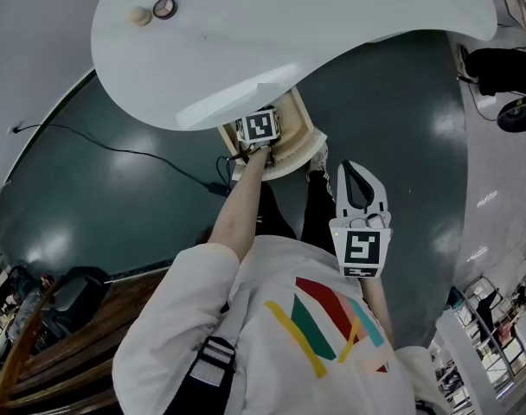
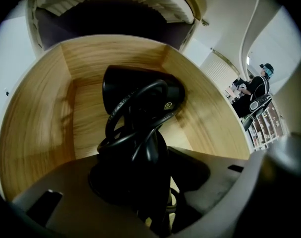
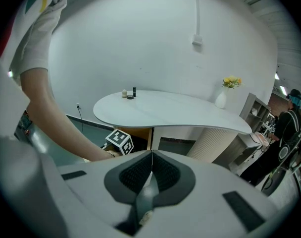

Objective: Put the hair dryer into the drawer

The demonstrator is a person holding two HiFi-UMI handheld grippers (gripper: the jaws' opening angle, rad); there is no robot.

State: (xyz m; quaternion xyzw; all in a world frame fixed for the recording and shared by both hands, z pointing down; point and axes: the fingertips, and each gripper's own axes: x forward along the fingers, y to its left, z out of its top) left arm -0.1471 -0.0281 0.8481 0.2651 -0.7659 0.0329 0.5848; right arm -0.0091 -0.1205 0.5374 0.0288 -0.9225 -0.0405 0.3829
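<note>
Left gripper [image 2: 150, 168] — jaws half apart round hair dryer [image 2: 140, 94] handle, slim gap on right | dryer rests inside drawer [image 2: 36, 128] ahead | right gripper [image 3: 149, 168] — jaws together, empty

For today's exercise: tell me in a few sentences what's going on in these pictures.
A person is putting a black hair dryer, its cord looped round it, into an open wooden drawer under a white table. The left gripper reaches down into the drawer with the hair dryer between its fingers; whether they press on it is unclear. The right gripper is shut and empty, held back from the drawer.
</note>
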